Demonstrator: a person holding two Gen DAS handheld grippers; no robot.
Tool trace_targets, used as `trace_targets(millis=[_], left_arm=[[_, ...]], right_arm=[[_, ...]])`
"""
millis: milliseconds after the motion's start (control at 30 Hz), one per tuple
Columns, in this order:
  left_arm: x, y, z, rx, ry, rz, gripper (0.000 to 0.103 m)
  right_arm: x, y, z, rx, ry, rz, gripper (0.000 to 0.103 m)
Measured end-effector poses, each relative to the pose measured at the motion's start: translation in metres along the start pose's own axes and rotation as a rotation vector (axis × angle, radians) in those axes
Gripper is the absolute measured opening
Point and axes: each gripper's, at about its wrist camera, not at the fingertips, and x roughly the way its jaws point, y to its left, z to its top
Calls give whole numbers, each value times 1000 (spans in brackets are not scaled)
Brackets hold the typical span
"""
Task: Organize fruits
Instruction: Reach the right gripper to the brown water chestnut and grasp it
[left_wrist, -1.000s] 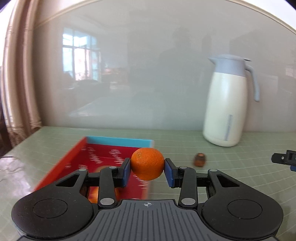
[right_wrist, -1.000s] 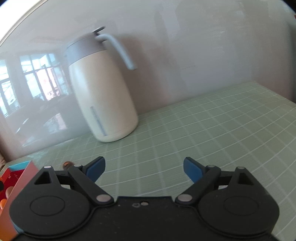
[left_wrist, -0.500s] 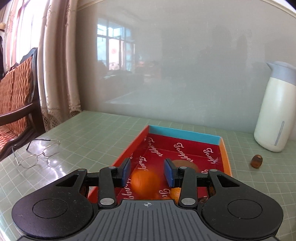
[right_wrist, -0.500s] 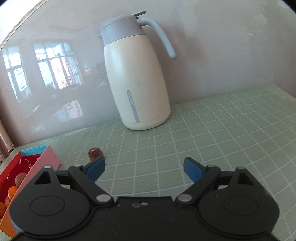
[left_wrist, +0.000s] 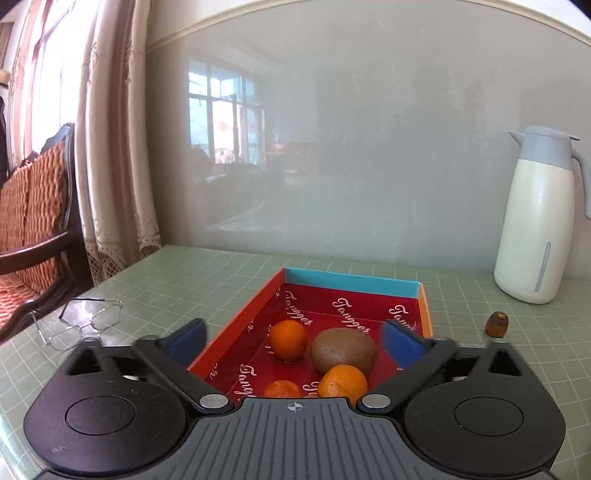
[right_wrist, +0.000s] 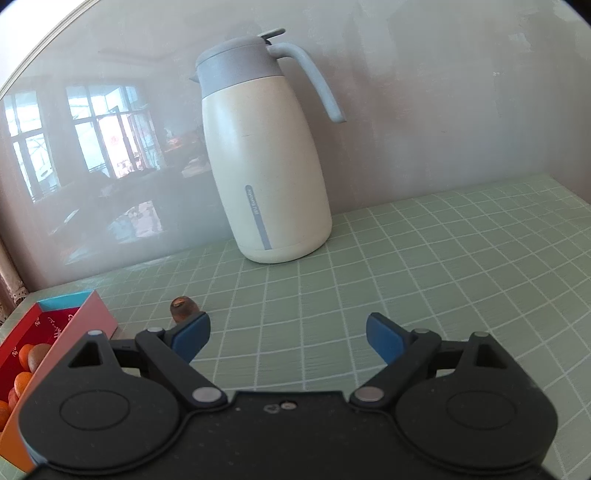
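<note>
A red box with a blue far wall lies on the green table. Inside it lie an orange, a brown kiwi and two more oranges nearer me. My left gripper hovers over the box, its jaws opening wide, nothing between the pads. A small brown date lies on the table right of the box. In the right wrist view the date sits just beyond the left fingertip of my right gripper, which is open and empty. The box shows at lower left.
A cream thermos jug with a grey lid stands by the wall, also seen as the jug ahead of the right gripper. Wire glasses lie left of the box. A chair with orange cushions and curtains stand at far left.
My left gripper carried the orange left over the box, let it drop in, and its jaws spread wide. The right wrist view swung left, bringing the jug and date toward the middle.
</note>
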Motion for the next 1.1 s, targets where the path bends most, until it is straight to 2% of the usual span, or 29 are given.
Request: trace_targets(millis=[167,400,467,767,867,1100], left_arm=[[-10,1,-1,-18,-15,13,103],[-9,14,-6,-59,-66,58,103],[-4,21,-6,-76,-43,64,103],[10,55,-7,-119,-37,106,103],[12,67,-7,-125,-36,127,103],[21,98,-9,-139,-21,182,103]], right_arm=[[-1,1,-1,-13,0,9,91],[0,15,-4,-94,-7,19,91],[0,23,-6,-140,-19,20,91],[14,66,-11,-321,-67,53,84],[25,80,-9,-320,-60,74,75],[54,111,-10,-340,-40,62,74]])
